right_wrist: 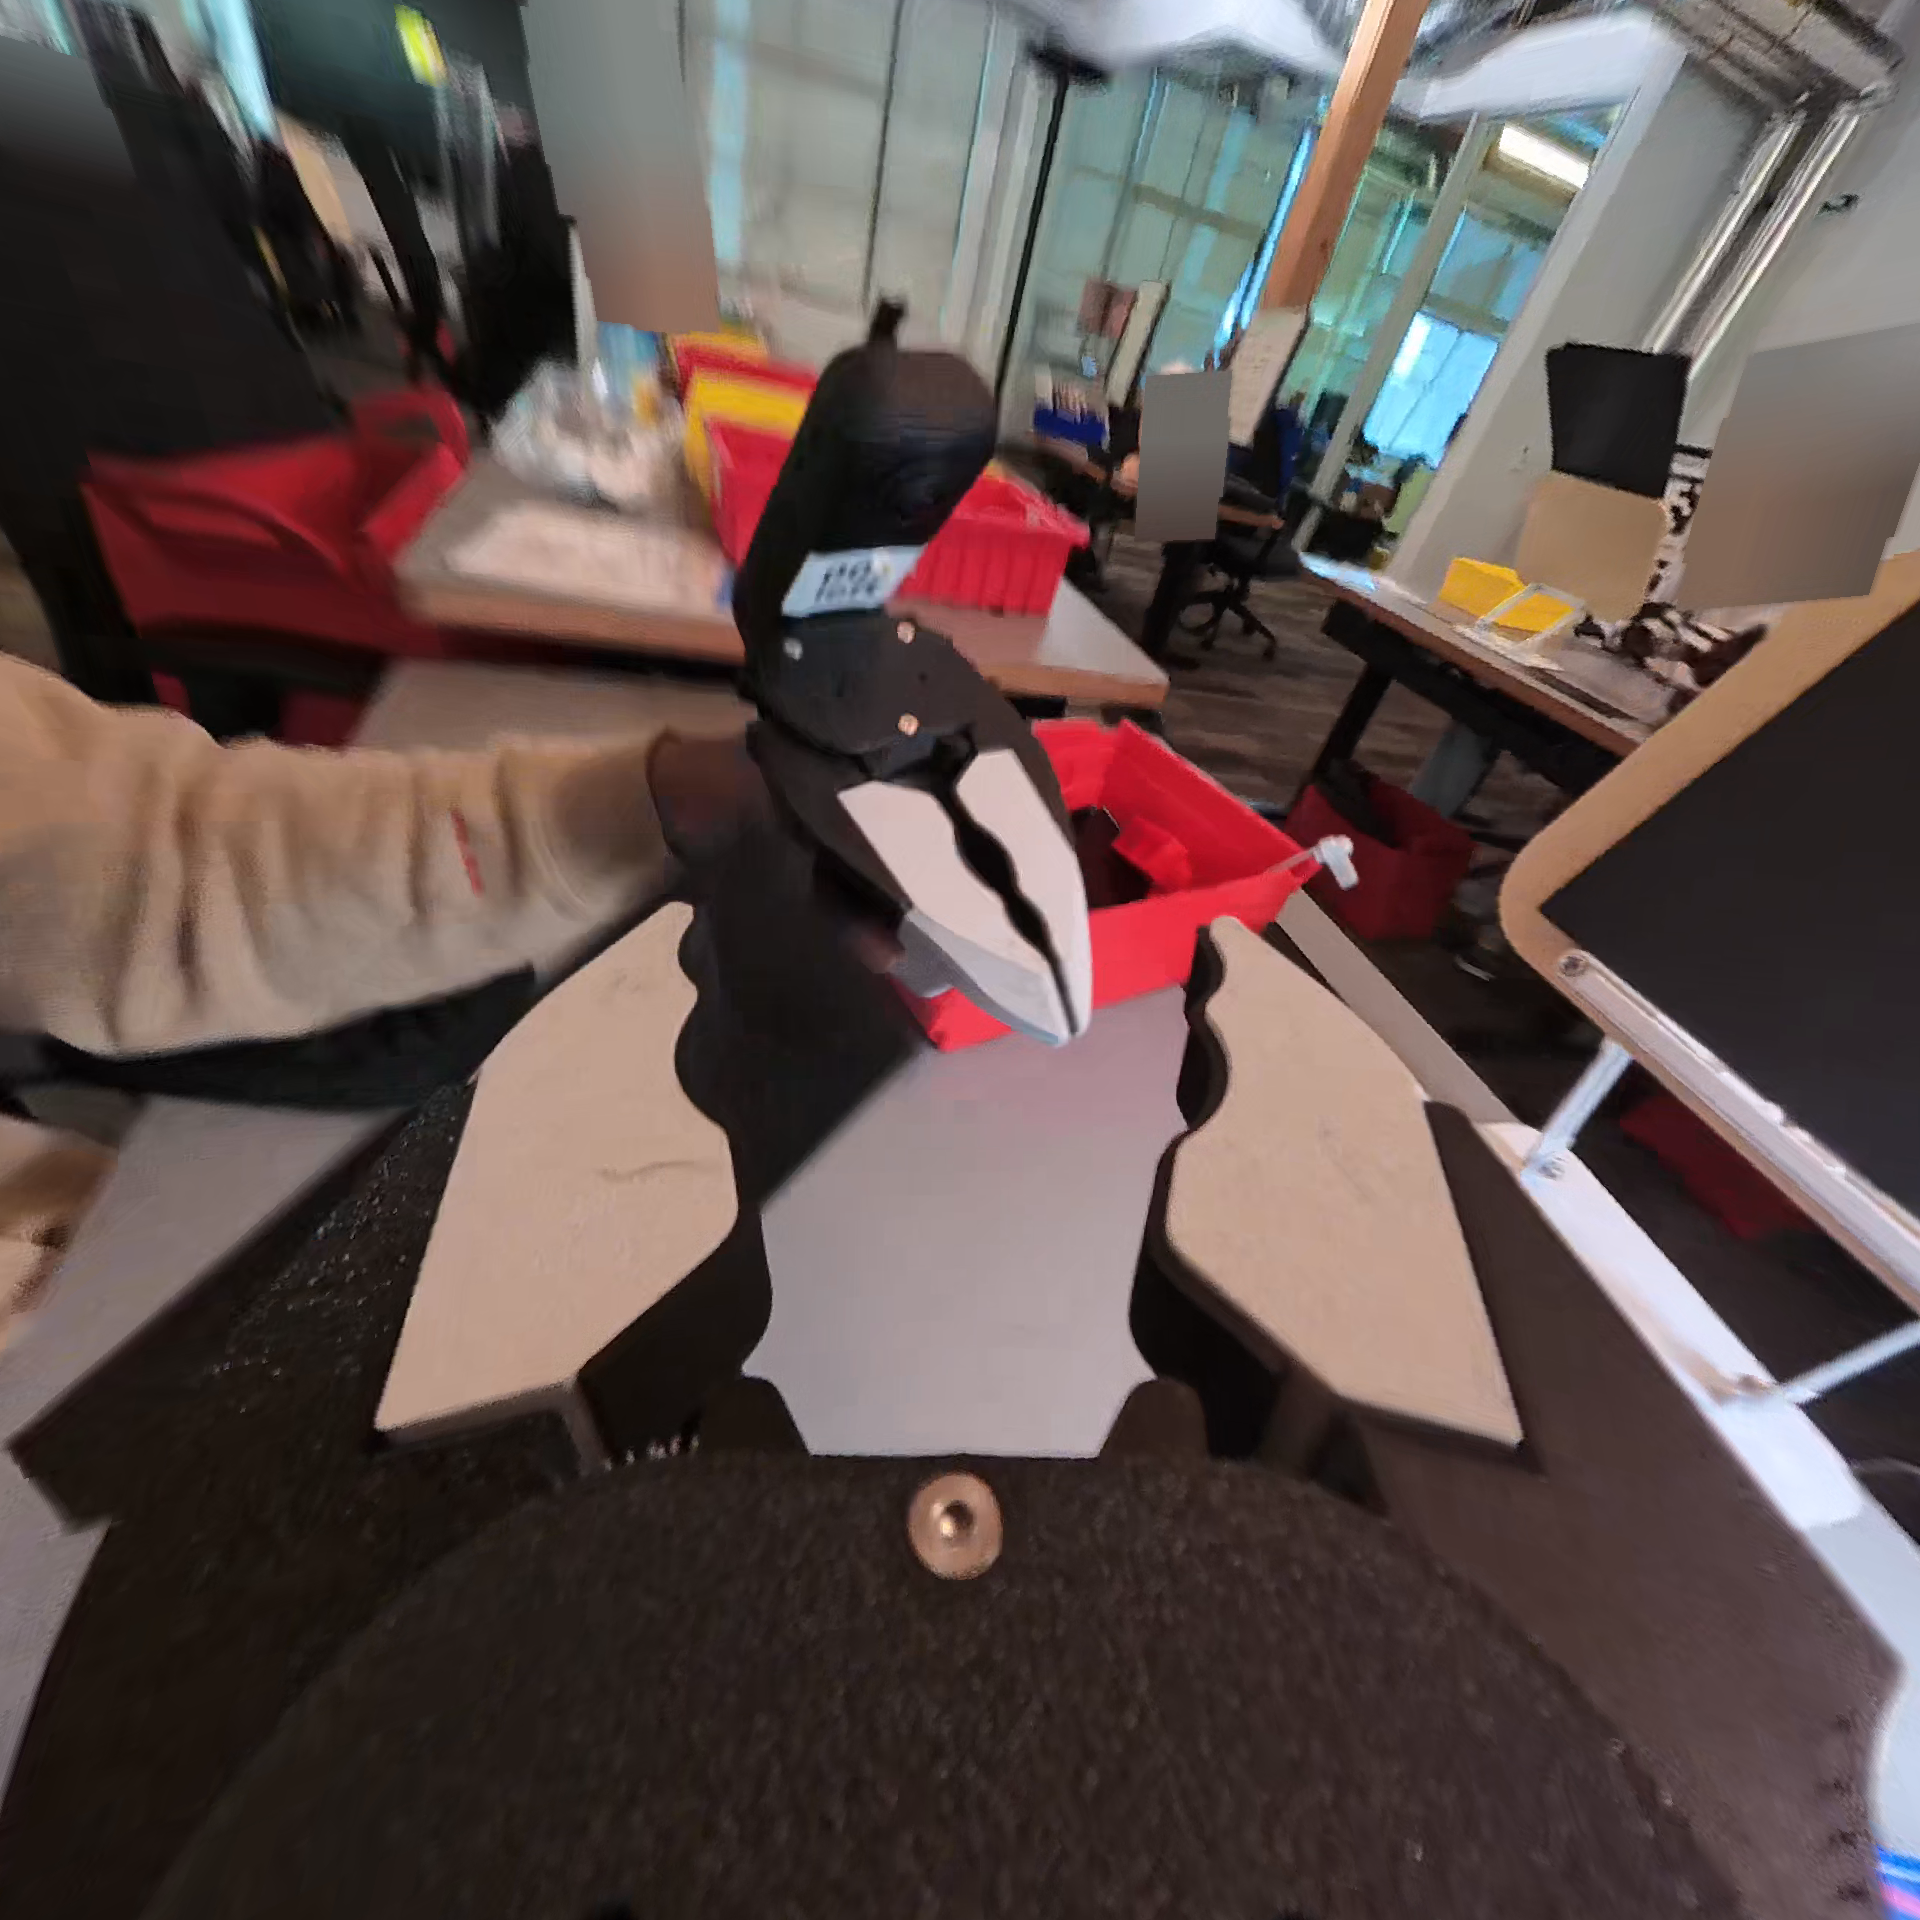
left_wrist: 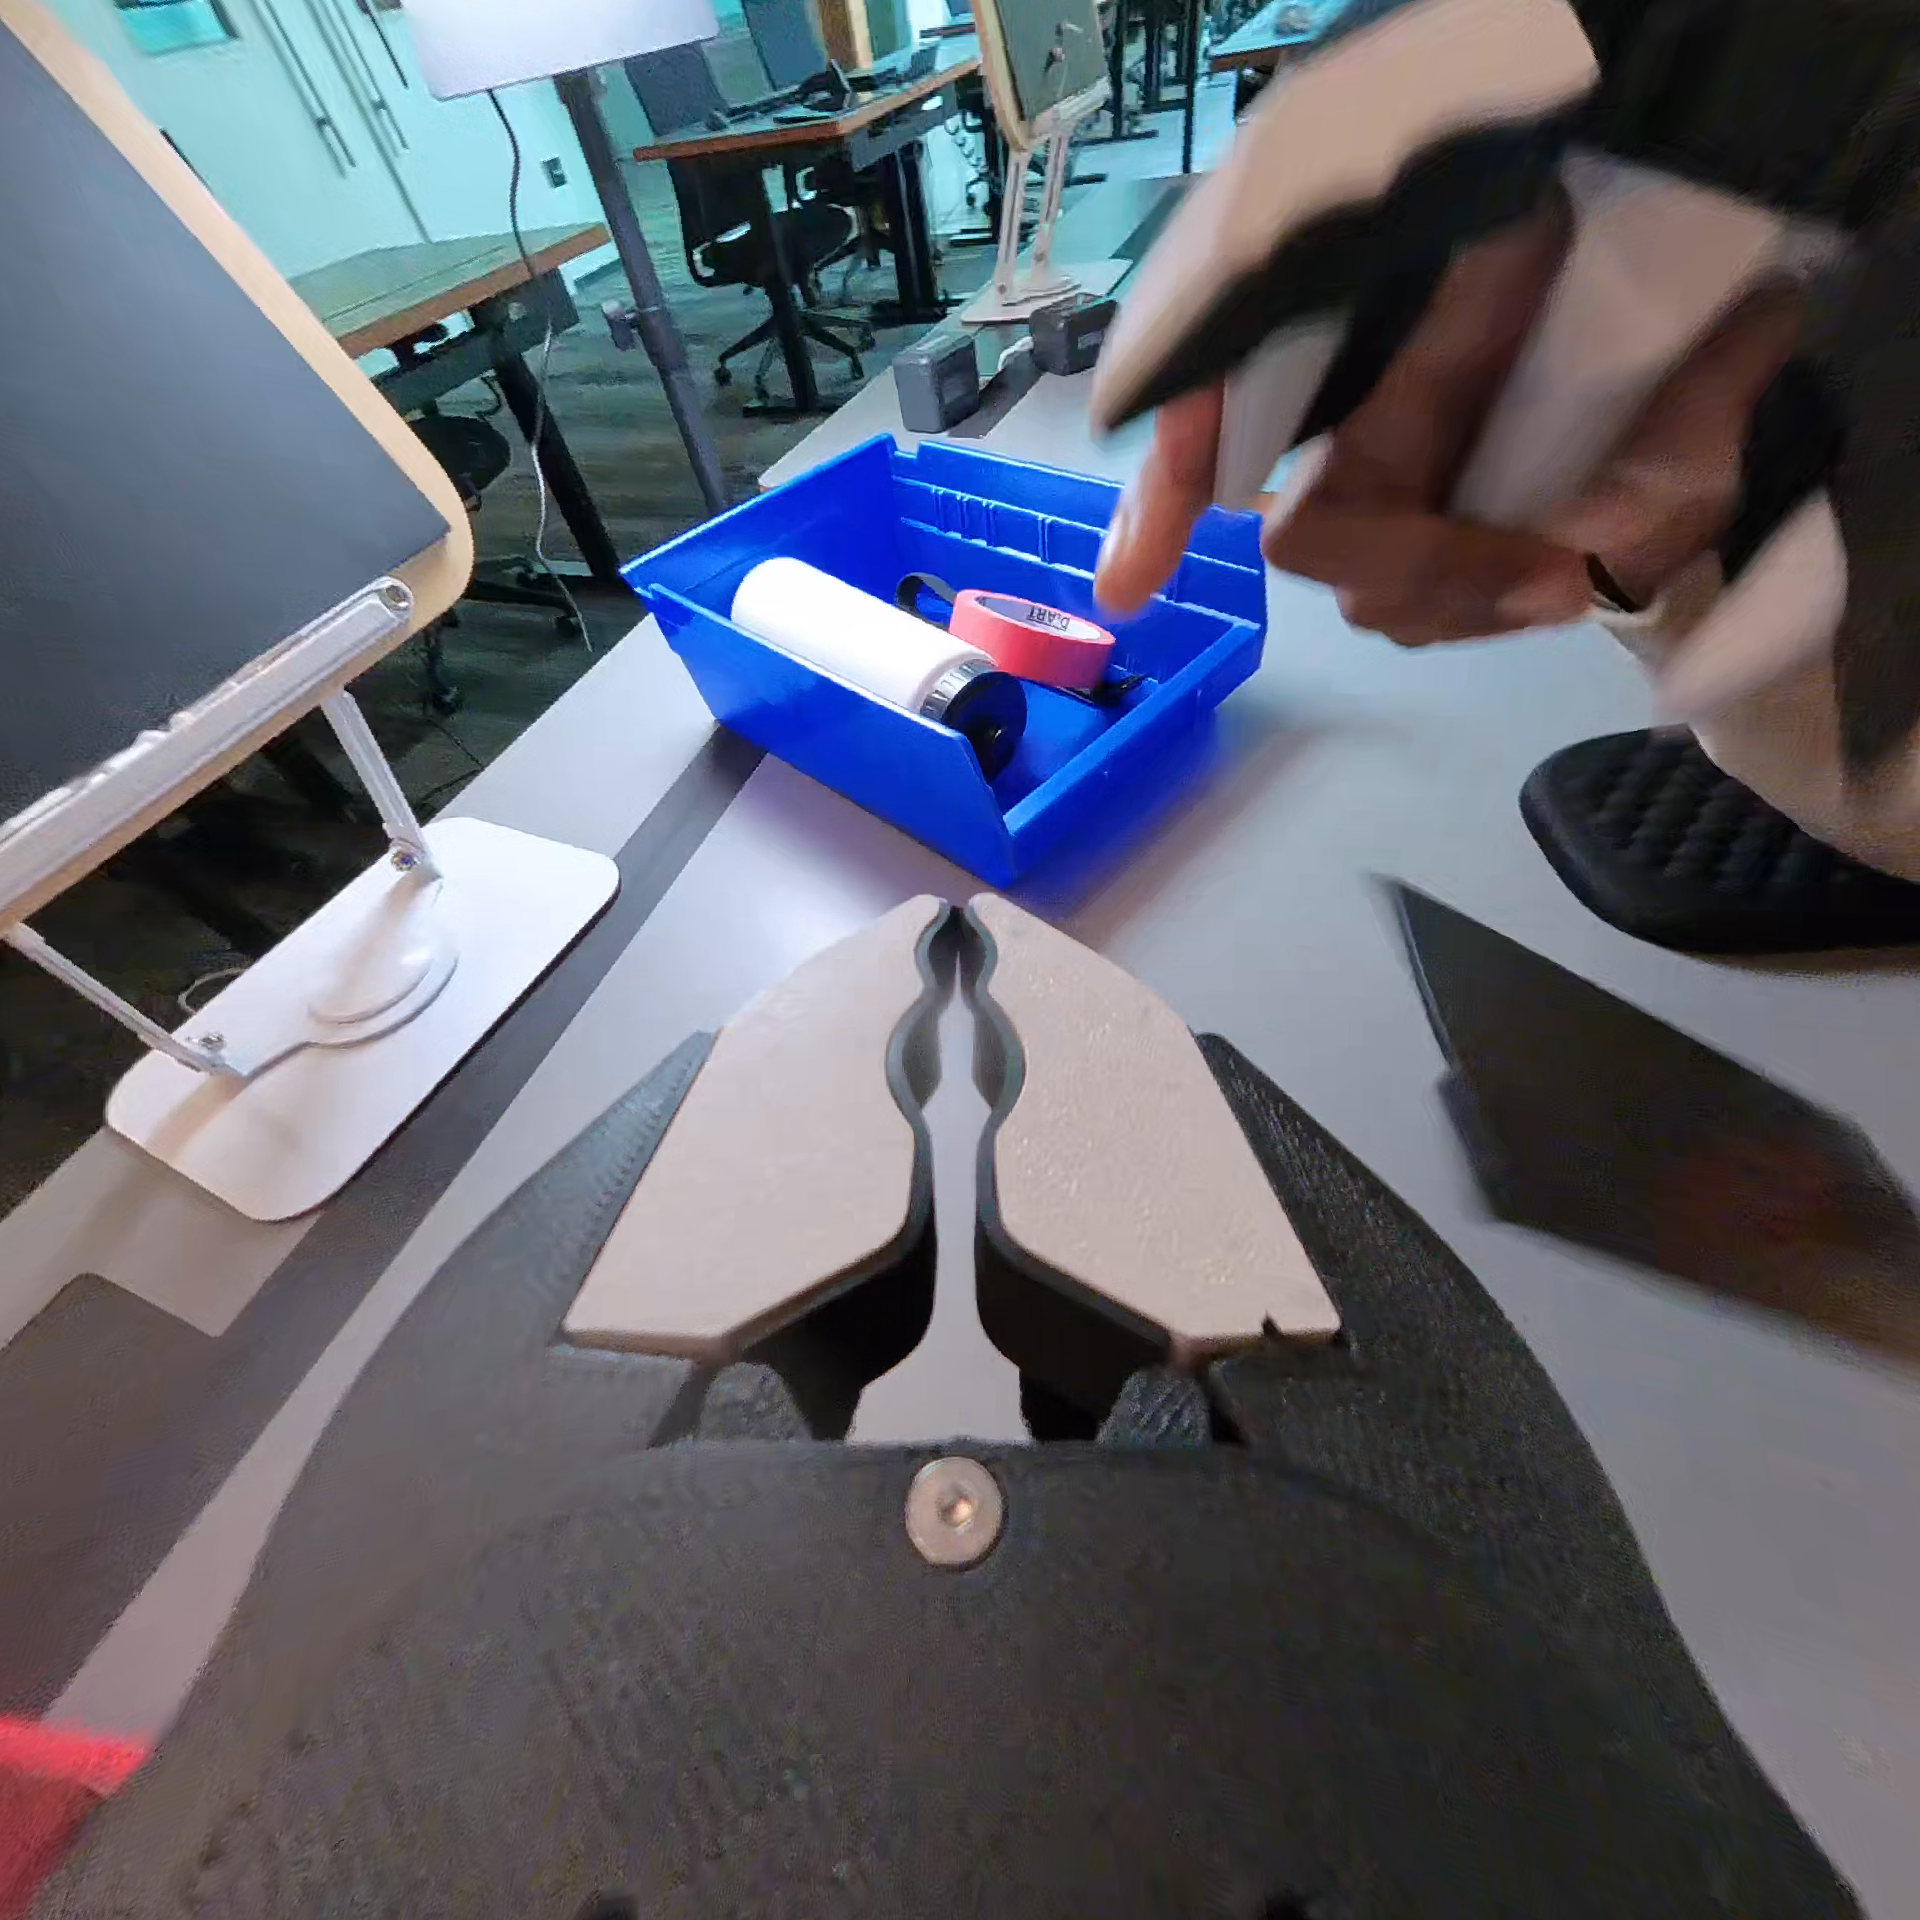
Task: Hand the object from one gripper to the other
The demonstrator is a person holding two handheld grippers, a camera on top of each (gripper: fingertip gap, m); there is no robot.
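In the left wrist view my left gripper (left_wrist: 961, 920) is shut, pads together with nothing between them, low over the grey table (left_wrist: 1299, 831). Just ahead stands a blue bin (left_wrist: 831, 748) that holds a white cylinder with a black cap (left_wrist: 862, 644), a pink tape roll (left_wrist: 1029, 639) and a small black item. My right gripper (left_wrist: 1184, 426) is blurred at the upper right, above the bin, with a hand on it. In the right wrist view my right gripper (right_wrist: 948, 935) is open and empty. The shut left gripper (right_wrist: 1060, 1023) points down in front of it.
A tablet on a white stand (left_wrist: 364, 1018) is at the left in the left wrist view. A black pad (left_wrist: 1662, 1122) and a black textured cushion (left_wrist: 1704, 842) lie to the right. A red bin (right_wrist: 1174, 935) stands beyond the left gripper, and a screen (right_wrist: 1766, 904) is at the right.
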